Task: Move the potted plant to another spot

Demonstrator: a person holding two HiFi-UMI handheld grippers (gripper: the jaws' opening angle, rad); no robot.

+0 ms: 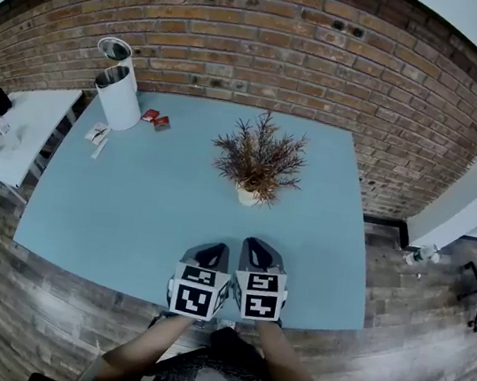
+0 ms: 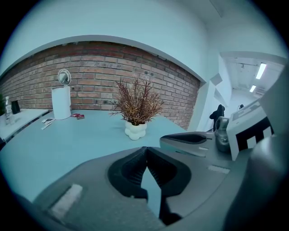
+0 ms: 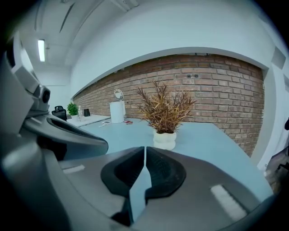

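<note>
Dead ahead of your grippers, mid-way up blue table (image 1: 129, 204): potted plant (image 1: 256, 165), upright in white pot, well apart from both. Your left gripper (image 1: 213, 256): jaws pressed together, nothing held. Your right gripper (image 1: 257, 255): same, empty. Plant lies between their lines, touch nearer right. Part jaws before you reach pot.

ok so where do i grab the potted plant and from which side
Grip the white lobed pot low on its sides, coming in level from the near edge of the table. The dry branches spread wide over it, so a reach from above would likely crush them. The pot stands upright.
</note>
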